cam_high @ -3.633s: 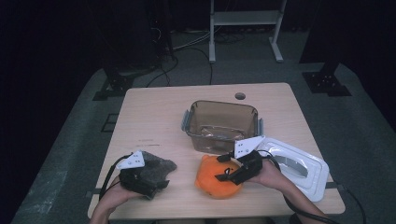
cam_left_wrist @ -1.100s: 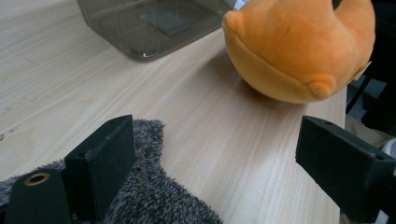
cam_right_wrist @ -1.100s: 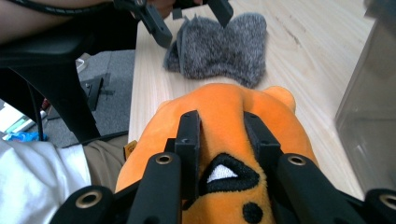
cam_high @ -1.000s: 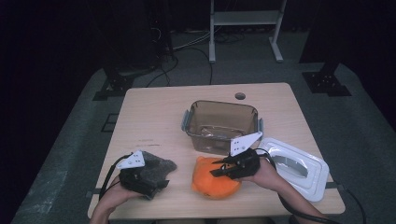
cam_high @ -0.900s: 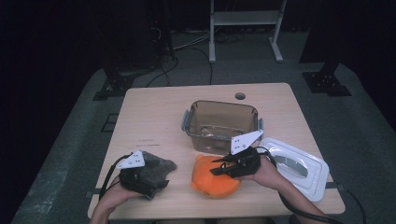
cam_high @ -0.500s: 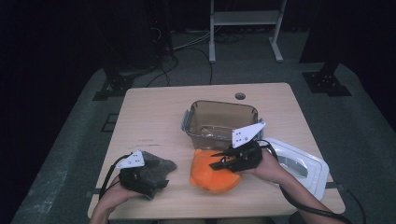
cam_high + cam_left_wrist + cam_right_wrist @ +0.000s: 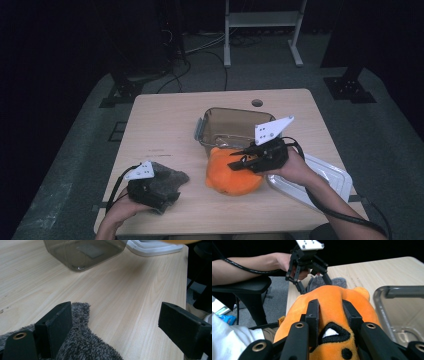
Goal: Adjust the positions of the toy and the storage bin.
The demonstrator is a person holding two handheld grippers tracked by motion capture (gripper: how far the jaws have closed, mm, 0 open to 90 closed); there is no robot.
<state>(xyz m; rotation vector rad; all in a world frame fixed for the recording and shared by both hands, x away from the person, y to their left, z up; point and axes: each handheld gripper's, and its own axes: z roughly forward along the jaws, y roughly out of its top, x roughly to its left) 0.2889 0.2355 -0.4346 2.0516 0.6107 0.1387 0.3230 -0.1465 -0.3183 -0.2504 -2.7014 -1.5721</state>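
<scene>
An orange plush toy [image 7: 231,177] hangs just above the table's front, pinched at its top by my right gripper [image 7: 239,163]. In the right gripper view both black jaws press into the orange plush [image 7: 364,307], so that gripper [image 7: 332,305] is shut on it. A grey fuzzy plush [image 7: 171,179] lies at the front left, with my left gripper [image 7: 159,192] resting on it. In the left gripper view the jaws stand wide apart, the left gripper [image 7: 117,315] open, and the grey plush [image 7: 82,340] lies against the left jaw.
A clear plastic container [image 7: 235,125] stands mid-table, just behind the orange plush, also at the right in the right gripper view as the container [image 7: 404,310]. Its white lid [image 7: 320,177] lies at the front right, under my right forearm. The table's left and far parts are bare wood.
My right gripper has risen with the orange plush, lifting it off the table and a little toward the container. The left gripper and grey plush have stayed put.
</scene>
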